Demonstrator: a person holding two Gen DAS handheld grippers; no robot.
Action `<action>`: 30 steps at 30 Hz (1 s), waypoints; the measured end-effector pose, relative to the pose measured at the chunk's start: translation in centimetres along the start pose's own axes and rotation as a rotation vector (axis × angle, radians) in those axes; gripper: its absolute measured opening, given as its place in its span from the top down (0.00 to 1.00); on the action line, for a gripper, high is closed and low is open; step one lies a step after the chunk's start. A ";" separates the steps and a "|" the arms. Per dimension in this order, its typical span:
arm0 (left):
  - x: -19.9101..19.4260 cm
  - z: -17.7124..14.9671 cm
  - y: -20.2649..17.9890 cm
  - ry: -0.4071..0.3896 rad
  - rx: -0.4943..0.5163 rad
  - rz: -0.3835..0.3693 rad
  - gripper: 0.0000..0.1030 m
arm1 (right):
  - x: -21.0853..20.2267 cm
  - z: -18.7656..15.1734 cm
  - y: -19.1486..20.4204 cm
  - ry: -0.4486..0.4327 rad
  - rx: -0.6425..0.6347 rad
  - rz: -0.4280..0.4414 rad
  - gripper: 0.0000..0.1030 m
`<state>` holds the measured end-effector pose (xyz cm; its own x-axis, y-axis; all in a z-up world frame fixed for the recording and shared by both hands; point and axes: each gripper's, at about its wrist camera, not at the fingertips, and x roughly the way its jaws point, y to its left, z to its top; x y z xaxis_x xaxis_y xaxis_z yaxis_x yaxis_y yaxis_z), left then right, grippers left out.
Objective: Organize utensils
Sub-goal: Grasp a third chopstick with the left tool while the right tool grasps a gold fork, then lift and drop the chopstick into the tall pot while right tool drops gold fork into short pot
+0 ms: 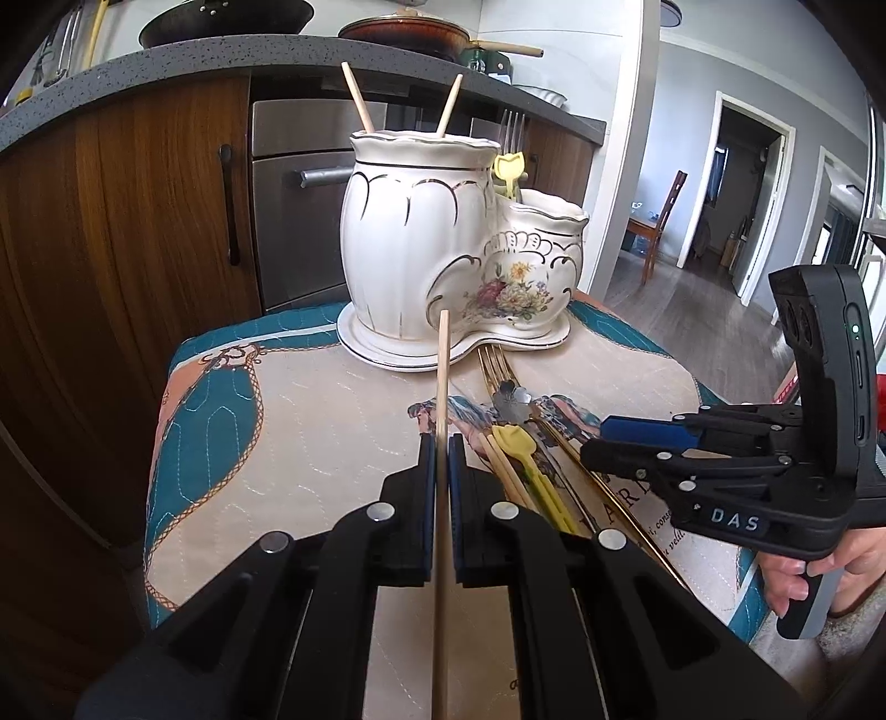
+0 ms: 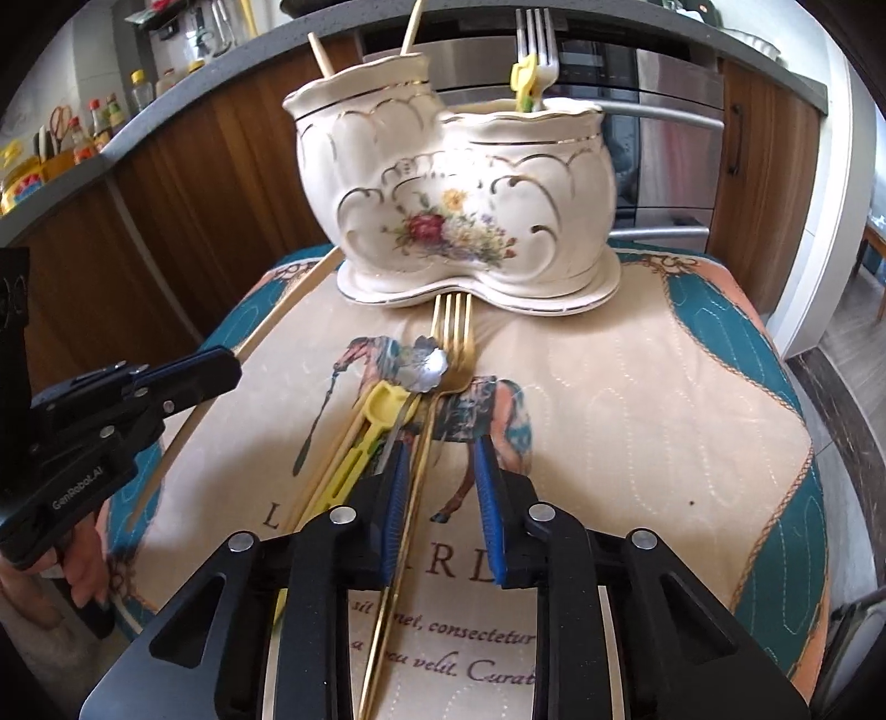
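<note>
A white ceramic utensil holder with two pots stands at the table's far side. Its tall pot holds two chopsticks; its short pot holds a silver fork and a yellow spoon. My left gripper is shut on a wooden chopstick that points toward the holder. My right gripper is open, its jaws on either side of a gold fork that lies on the cloth. Beside the fork lie a silver flower spoon, a yellow spoon and chopsticks.
A quilted cloth with a horse print covers the small table. Wooden cabinets and a steel dishwasher stand behind it, under a grey counter with pans. A doorway and a chair are at the far right.
</note>
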<state>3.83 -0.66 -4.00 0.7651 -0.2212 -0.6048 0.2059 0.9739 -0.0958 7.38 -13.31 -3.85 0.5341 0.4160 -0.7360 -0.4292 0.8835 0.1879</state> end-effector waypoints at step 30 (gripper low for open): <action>-0.6 0.1 -0.1 -0.023 0.011 -0.026 0.96 | -2.4 0.0 -0.5 -0.071 0.027 -0.013 0.93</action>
<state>3.39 -0.64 -3.59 0.7729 -0.2481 -0.5841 0.2326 0.9671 -0.1030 6.33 -14.70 -2.16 0.5902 0.4182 -0.6905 -0.4030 0.8938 0.1969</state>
